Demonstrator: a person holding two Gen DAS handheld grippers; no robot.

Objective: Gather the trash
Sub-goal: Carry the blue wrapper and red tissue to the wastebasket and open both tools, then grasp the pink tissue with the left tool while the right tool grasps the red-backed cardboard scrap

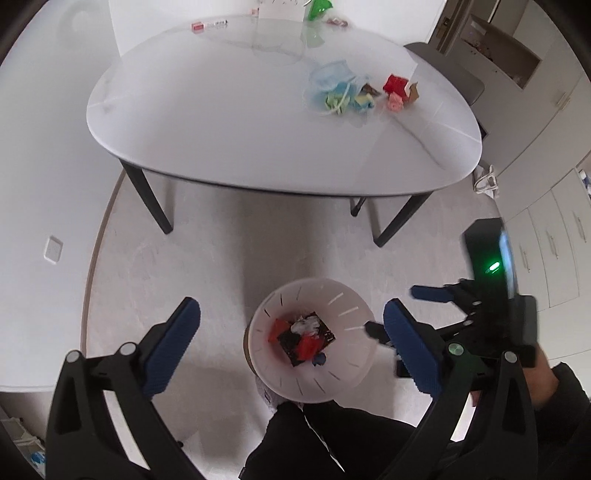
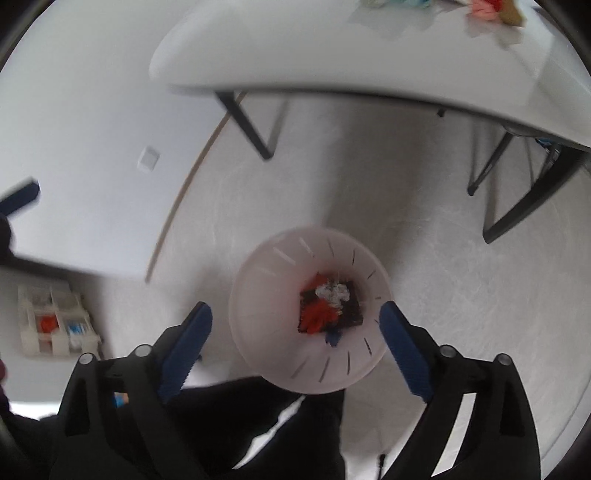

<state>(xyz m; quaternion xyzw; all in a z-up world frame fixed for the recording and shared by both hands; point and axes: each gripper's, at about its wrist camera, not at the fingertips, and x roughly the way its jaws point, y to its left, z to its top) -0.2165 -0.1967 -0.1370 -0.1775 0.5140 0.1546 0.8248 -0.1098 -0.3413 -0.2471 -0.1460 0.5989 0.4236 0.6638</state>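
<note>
Hovering both grippers, left and right, spread wide and empty over the bin. Remaining scraps on the table look light, crumpled, soft; I'd pinch each at its bunched middle.

Table: showing a pale grey-white glossy top, standing on black legs.
Bin: showing translucent pinkish white, patterned with thin dark and white slits ringing its wall.
Trash in bin: showing red, black, white and a bit of blue.
Trash on table: showing light blue, green, yellow, red, pink and brown.
Left gripper: showing black arms with ribbed blue pads.
Right gripper: showing black arms with ribbed blue pads; a green light is glowing on its black body in the left wrist view.
Floor: showing mottled off-white.
Green cone: showing bright green at the table's far edge.
Organiser tray: showing cream, holding orange and blue bits.
</note>
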